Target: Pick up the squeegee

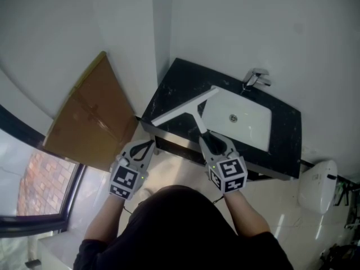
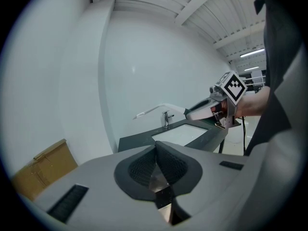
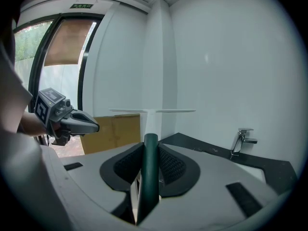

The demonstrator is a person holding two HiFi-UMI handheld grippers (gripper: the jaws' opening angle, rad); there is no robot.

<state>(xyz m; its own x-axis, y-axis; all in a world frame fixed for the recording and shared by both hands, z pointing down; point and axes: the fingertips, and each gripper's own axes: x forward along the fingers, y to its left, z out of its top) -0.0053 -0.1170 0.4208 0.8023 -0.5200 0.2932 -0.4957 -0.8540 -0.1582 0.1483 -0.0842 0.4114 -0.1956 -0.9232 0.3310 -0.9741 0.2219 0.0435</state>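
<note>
Clamping the squeegee [image 1: 188, 107] by its dark green handle, the right tool [image 1: 209, 135] holds it raised just left of the sink [image 1: 247, 122]; the left tool [image 1: 145, 146], closed on nothing, hovers farther left.

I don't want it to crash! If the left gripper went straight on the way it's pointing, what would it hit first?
Probably the front corner of the black counter, just ahead of the left gripper; the white wall comes after. Depth is hard to judge.
</note>
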